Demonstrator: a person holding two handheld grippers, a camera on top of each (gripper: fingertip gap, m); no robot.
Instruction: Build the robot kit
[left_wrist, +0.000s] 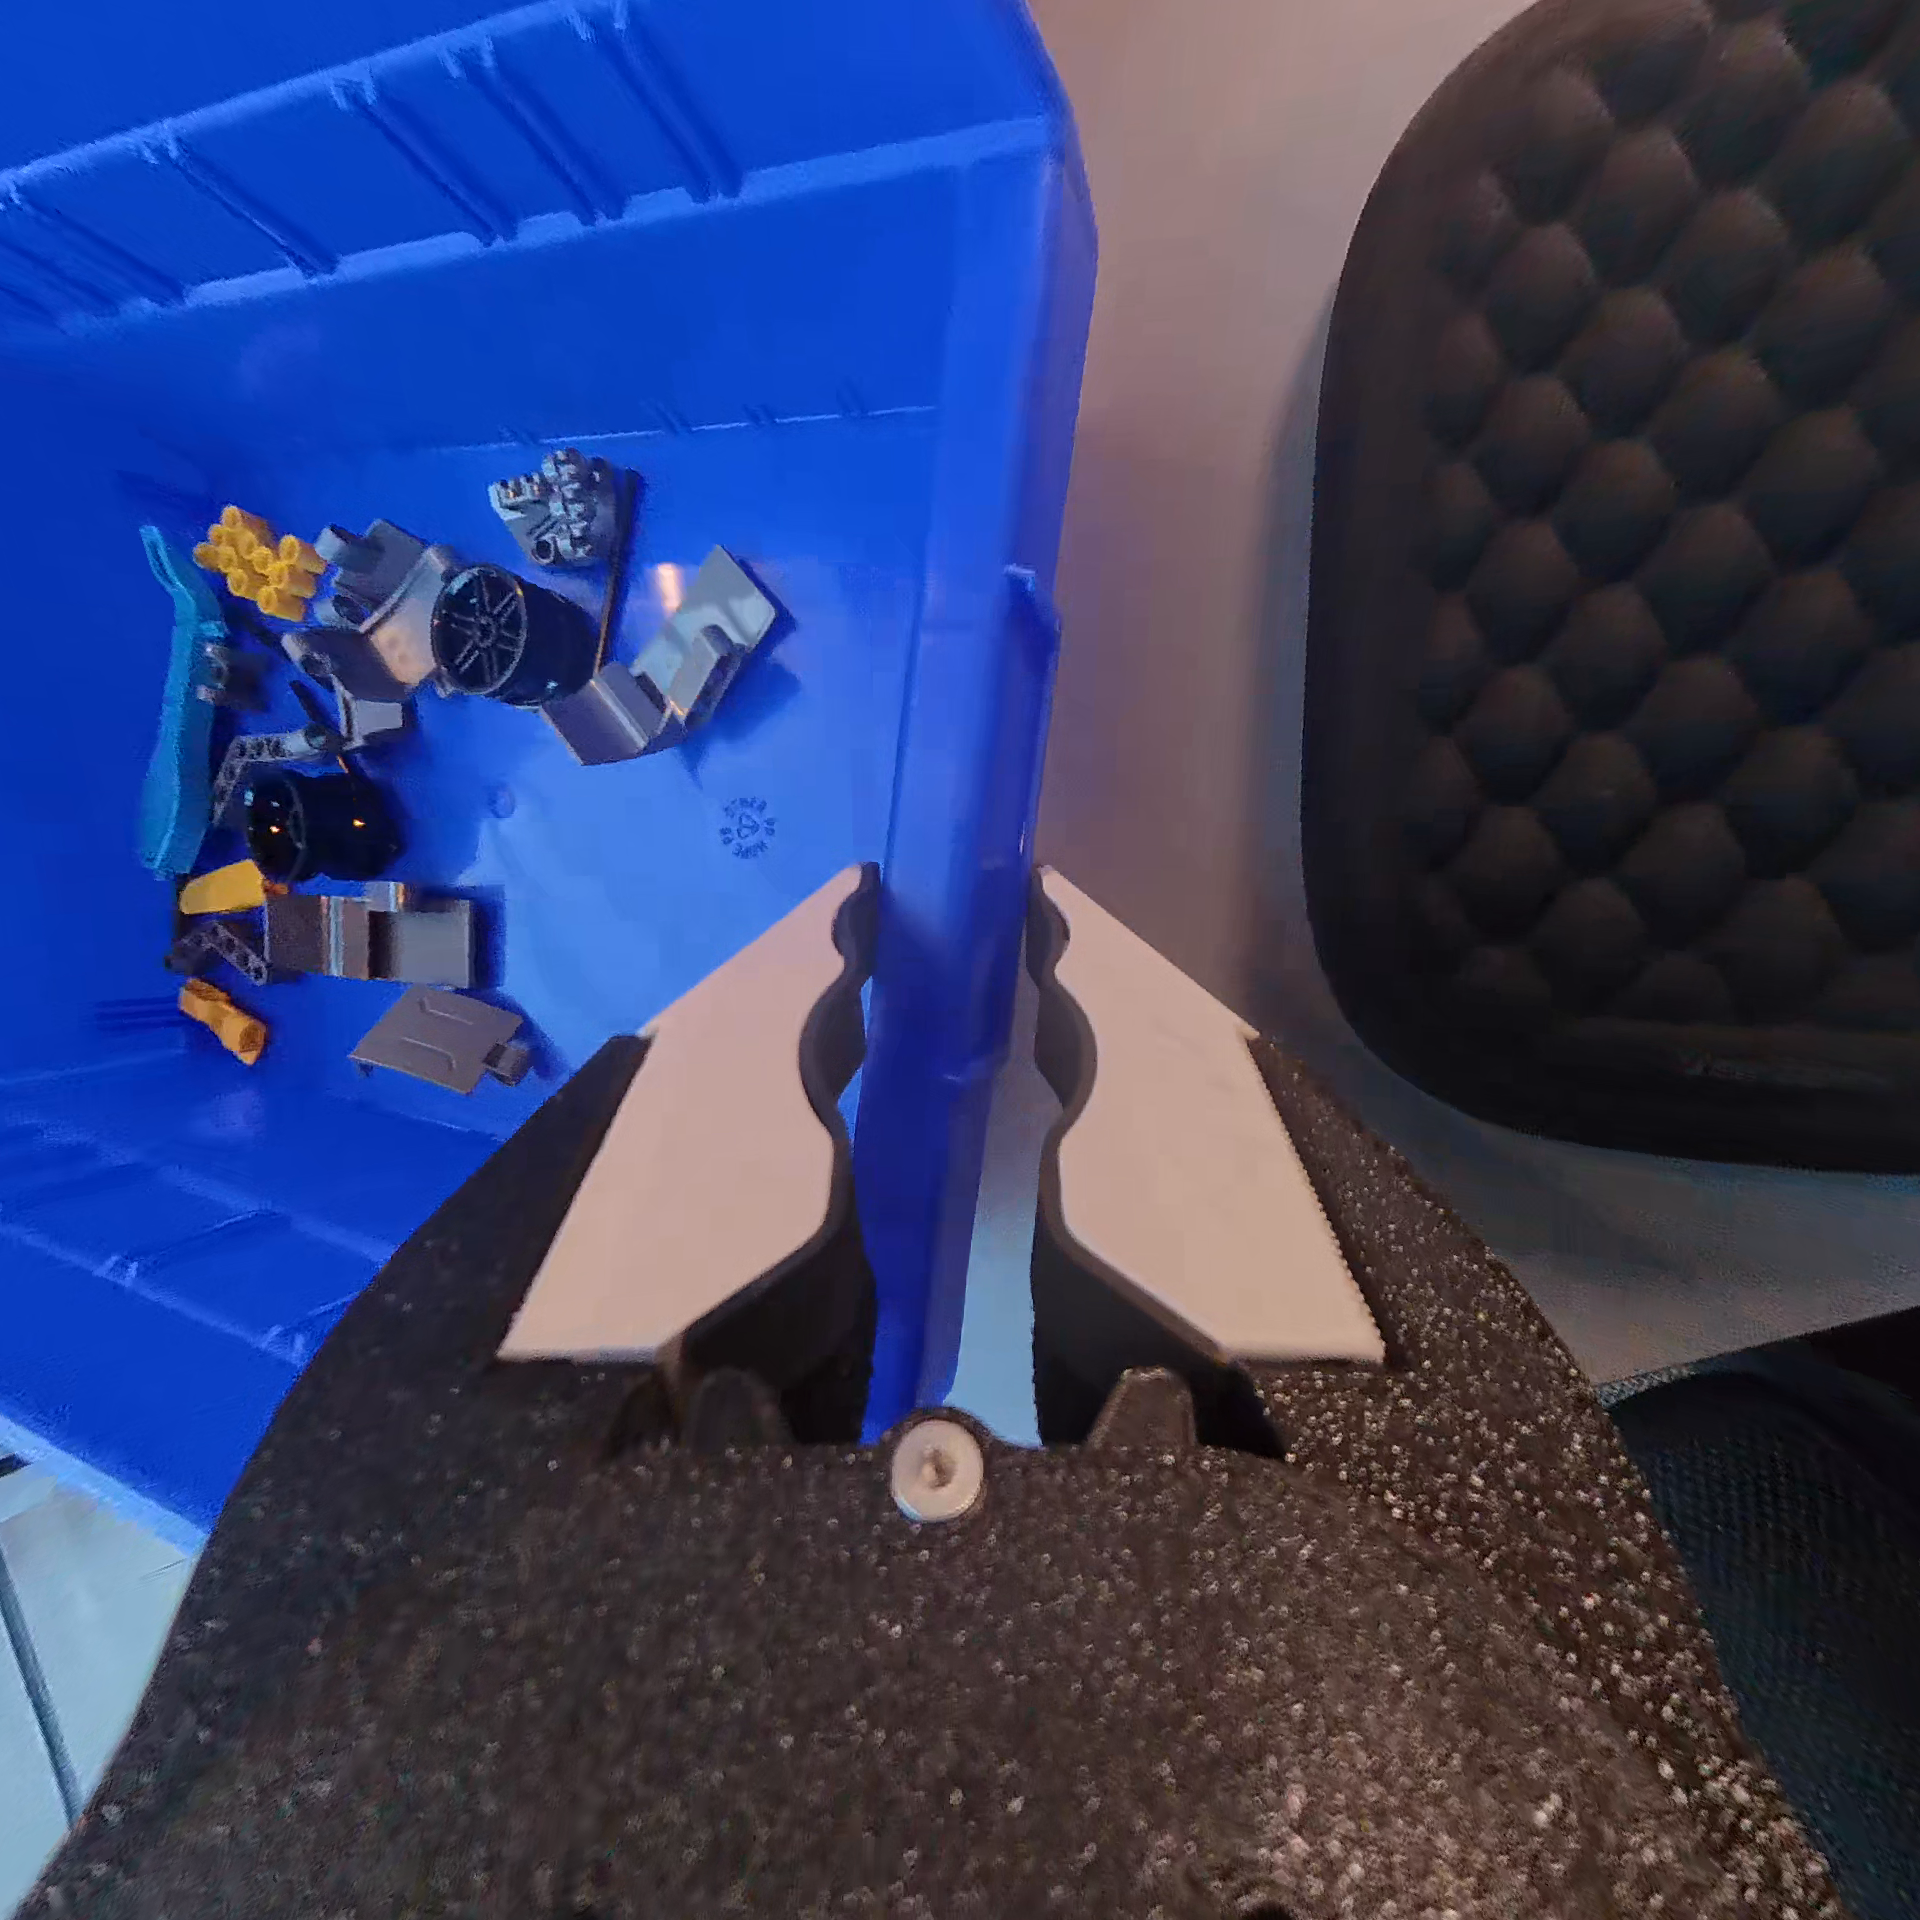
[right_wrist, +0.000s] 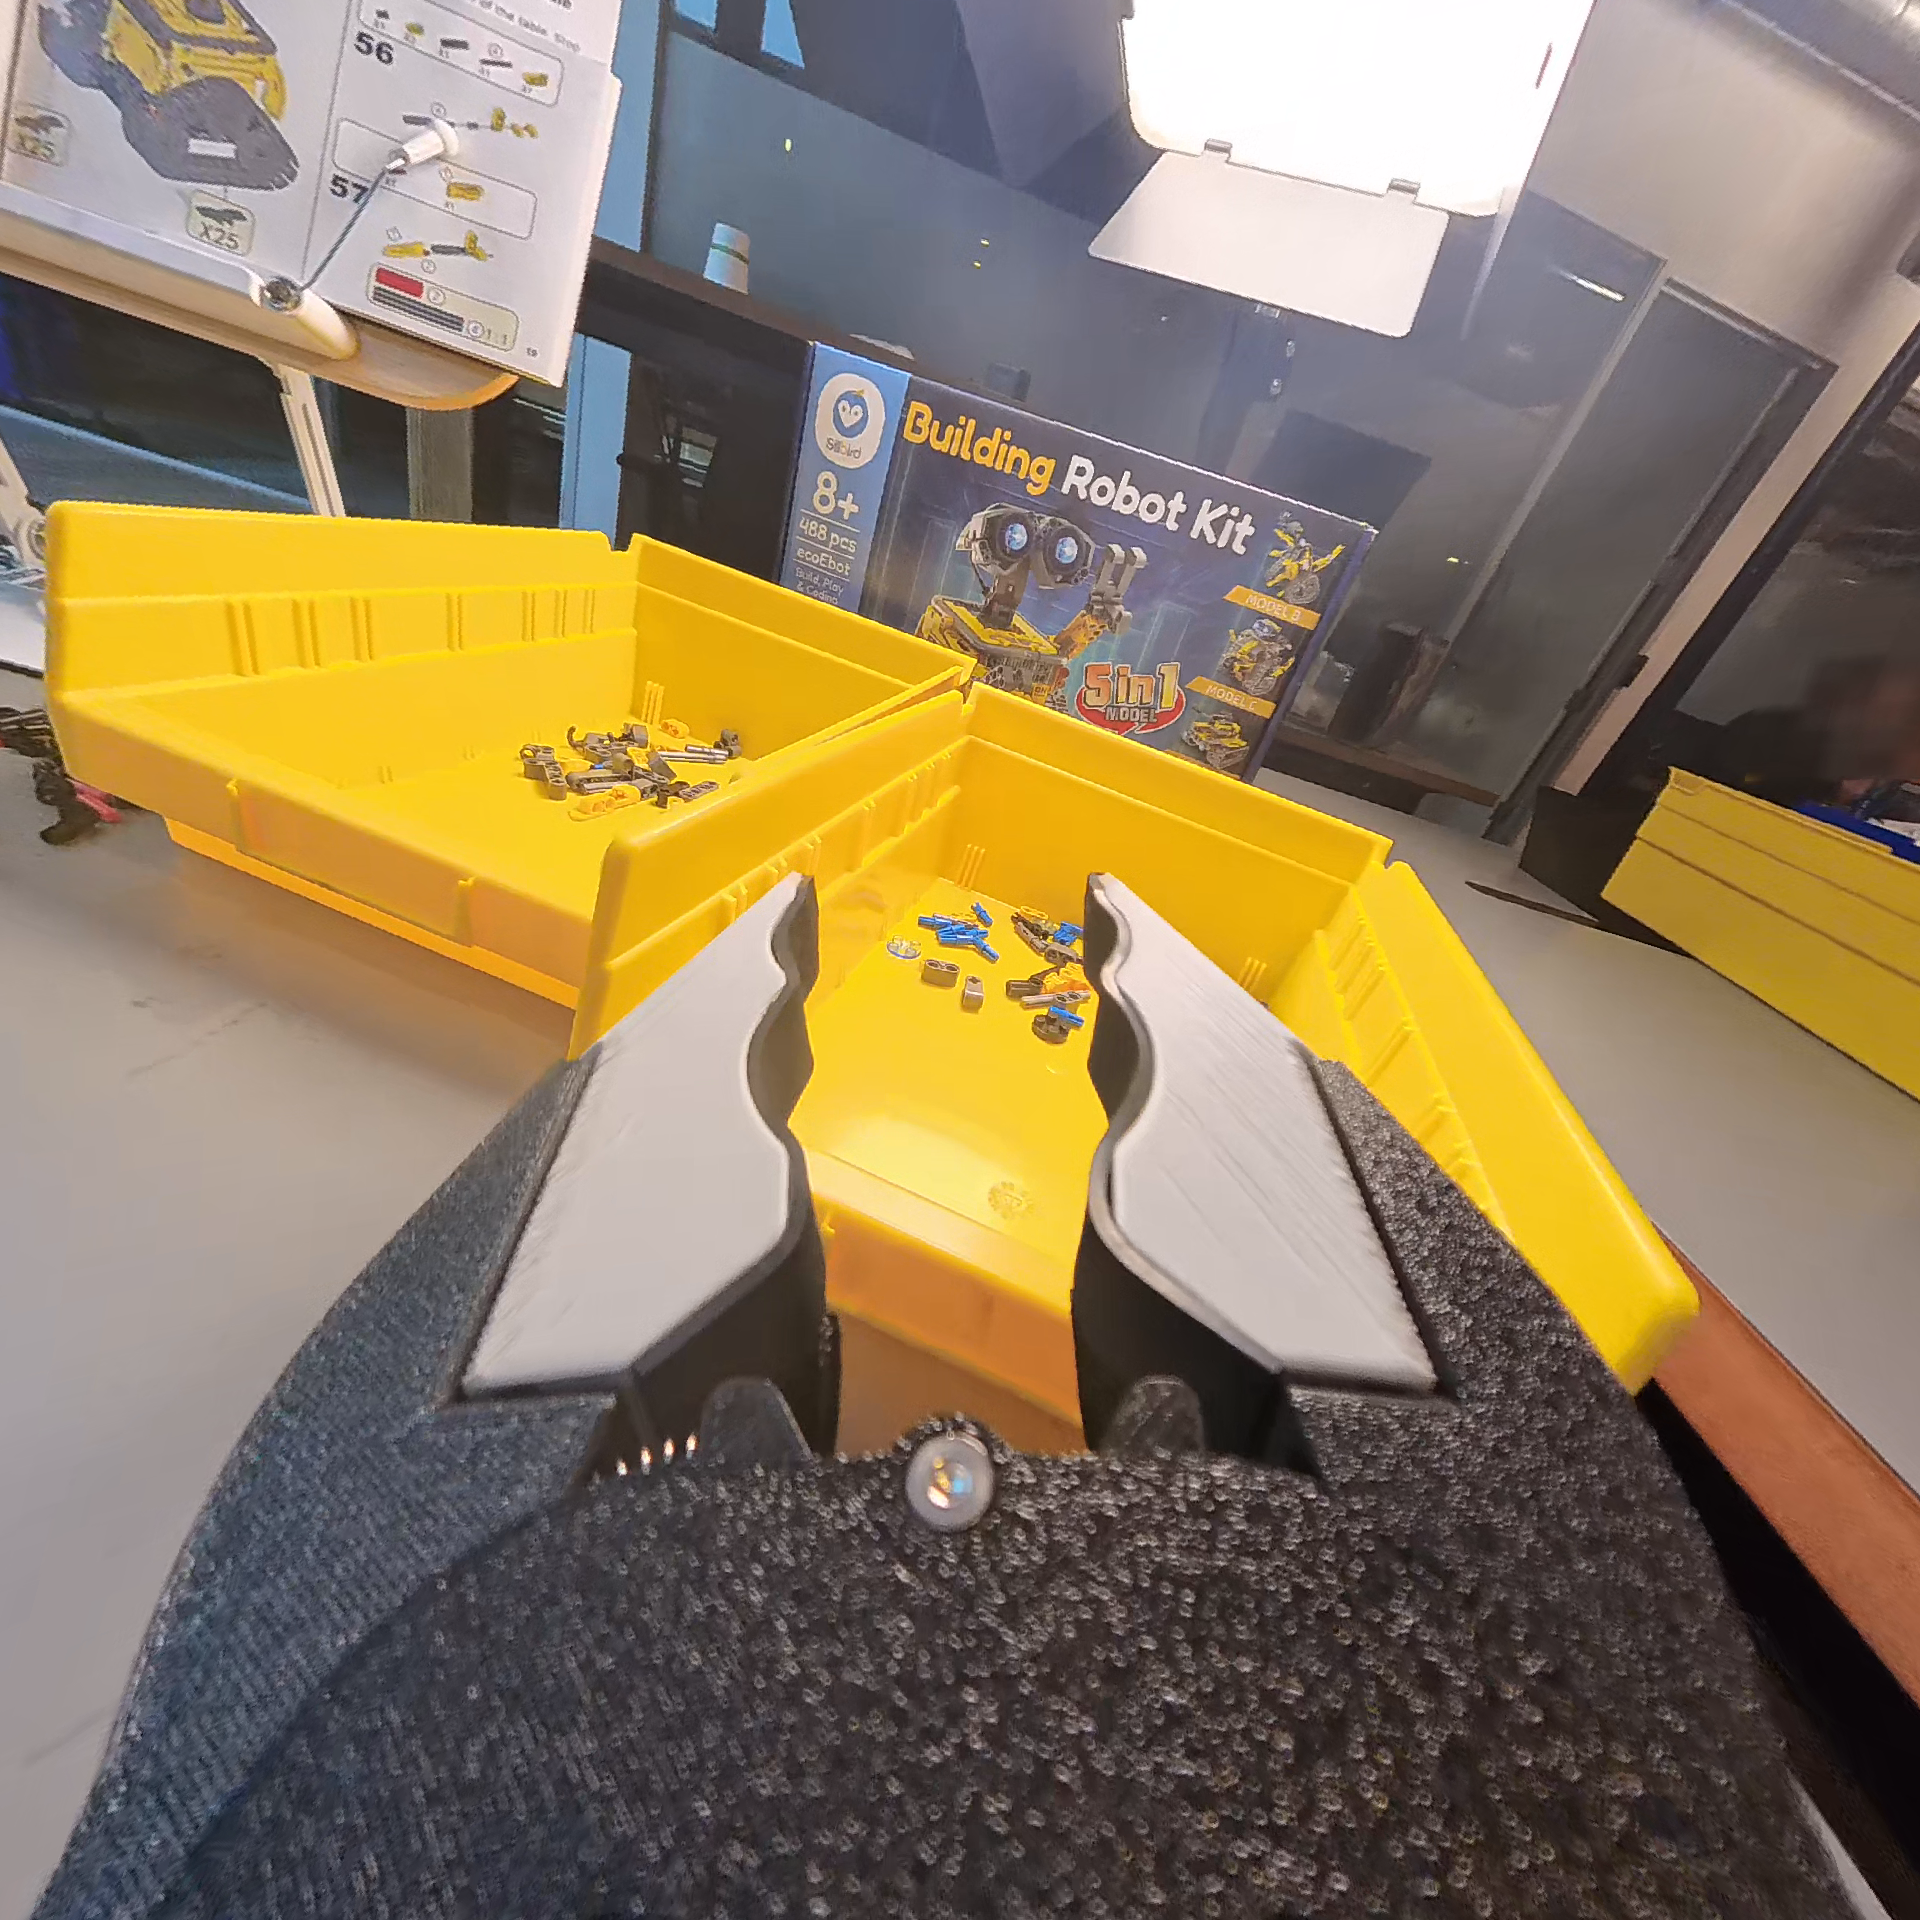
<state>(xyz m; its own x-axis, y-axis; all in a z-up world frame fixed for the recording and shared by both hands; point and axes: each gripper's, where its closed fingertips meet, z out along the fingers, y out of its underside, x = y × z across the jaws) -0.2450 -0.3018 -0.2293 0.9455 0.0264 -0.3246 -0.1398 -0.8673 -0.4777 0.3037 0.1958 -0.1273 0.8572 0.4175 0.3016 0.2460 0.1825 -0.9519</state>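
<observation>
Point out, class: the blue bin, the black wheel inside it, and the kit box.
blue bin (left_wrist: 940, 727): left wrist view, on its side wall.
black wheel (left_wrist: 483, 629): left wrist view, on its spoked face.
kit box (right_wrist: 1070, 613): right wrist view, on its printed front.

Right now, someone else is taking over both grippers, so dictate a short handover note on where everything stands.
Left hand-held gripper: fingers straddle the side wall of the blue bin, one inside, one outside; grip firmness unclear. Loose building pieces lie on the bin's floor; a black quilted pad sits beside it.
Right hand-held gripper: open, empty, above the near yellow bin holding small blue and grey pieces.
Far yellow bin holds grey pieces. Kit box stands behind.
Done and remaining: cannot tell from the pictures.
</observation>
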